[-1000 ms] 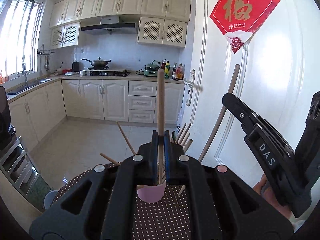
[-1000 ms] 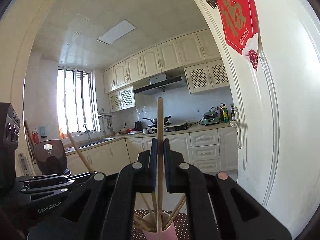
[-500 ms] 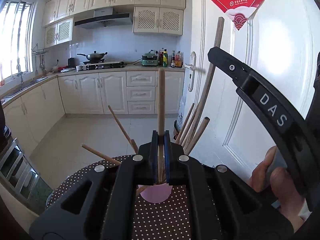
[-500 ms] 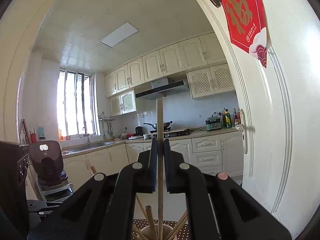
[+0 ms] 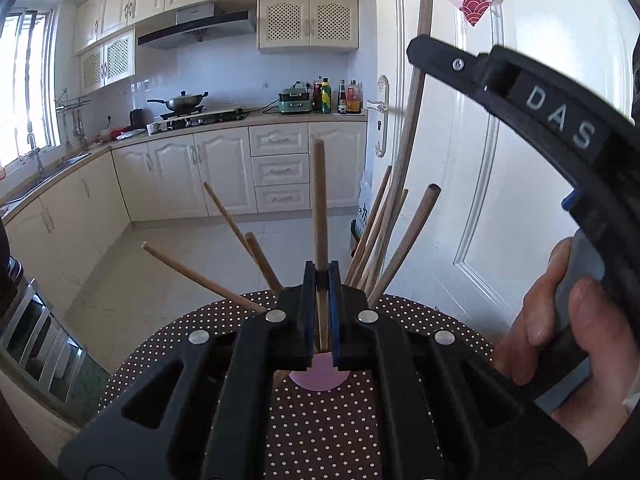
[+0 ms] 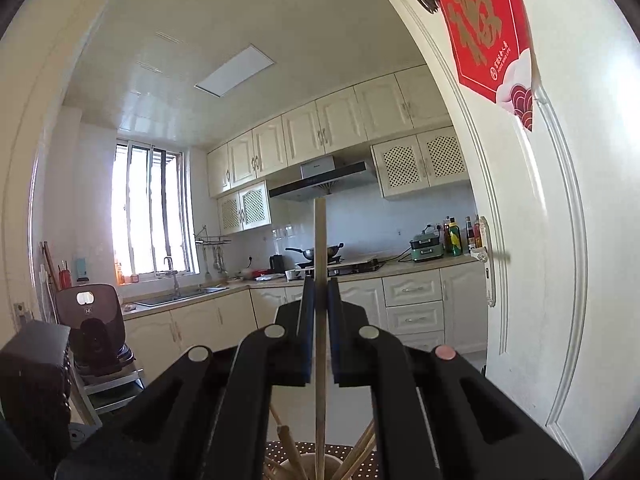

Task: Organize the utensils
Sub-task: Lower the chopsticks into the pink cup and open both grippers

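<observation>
Here, nearest the lens, the left gripper [image 5: 319,276] is seen clamped on one upright wooden chopstick [image 5: 319,200], whose lower end runs down toward the pink cup [image 5: 318,380] on the dotted tablecloth [image 5: 320,420]. The right gripper [image 6: 319,288] is likewise closed on a second chopstick [image 6: 319,240], its tip reaching into the cup's mouth [image 6: 312,464] among the loose chopsticks [image 5: 380,240] fanned there. Whether either tip touches the cup's bottom cannot be told. The step is judged to be lowering both sticks into the cup. It is best done with each stick kept vertical and eased down between the leaning ones, not pressed against them, since a light cup could be tipped by a sideways push. Release is best held back until the sticks are felt to be seated. The right hand [image 5: 560,320] on its handle is noted close beside the cup; beyond, a white door [image 5: 500,200] and kitchen cabinets [image 5: 224,168] are seen.
</observation>
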Motion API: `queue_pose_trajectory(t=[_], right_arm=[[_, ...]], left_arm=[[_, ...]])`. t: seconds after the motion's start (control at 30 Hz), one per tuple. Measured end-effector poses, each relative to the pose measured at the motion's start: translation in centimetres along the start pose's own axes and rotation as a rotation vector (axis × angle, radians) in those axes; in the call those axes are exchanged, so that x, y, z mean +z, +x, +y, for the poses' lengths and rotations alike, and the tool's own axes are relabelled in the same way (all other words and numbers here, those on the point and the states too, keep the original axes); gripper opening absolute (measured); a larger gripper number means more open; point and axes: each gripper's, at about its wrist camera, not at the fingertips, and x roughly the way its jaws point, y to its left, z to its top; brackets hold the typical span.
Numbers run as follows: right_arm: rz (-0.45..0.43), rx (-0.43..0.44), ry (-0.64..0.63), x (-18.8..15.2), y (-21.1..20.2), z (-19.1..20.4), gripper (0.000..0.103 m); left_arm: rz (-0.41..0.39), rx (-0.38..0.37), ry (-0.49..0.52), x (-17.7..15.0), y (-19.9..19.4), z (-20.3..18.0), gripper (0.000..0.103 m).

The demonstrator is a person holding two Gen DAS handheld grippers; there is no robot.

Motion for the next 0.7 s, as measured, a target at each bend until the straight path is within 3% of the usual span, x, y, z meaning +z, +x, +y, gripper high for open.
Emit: queue_pose_trajectory(t=[0.27,0.3,0.37,0.4,0.7], right_arm=[[0.010,-0.001,-0.003,-0.5,0.7,0.2,0.005],[0.020,0.002,-0.003,-0.8,0.9,0.2,0.005],[0.032,0.002,-0.007,-1.3,1.1,0.2,0.005],[0.040,0.002,-0.012,-1.6,1.2,0.2,0.005],[0.088,0.019,-0.021,-3.1,1.2,0.0,0.005]], left_arm=[[0.016,0.015,0.000,0.2,0.4,0.1,0.011],[0.017,0.014,-0.002,0.2,0.5,0.2,0.016],[0.006,0.021,-0.005,0.3,0.4,0.2,0.054],[-0.015,0.022,-0.010,0.3,0.1,0.2,0.056],[-0.035,0.018,-0.028,0.3,-0.1,0.6,0.057]])
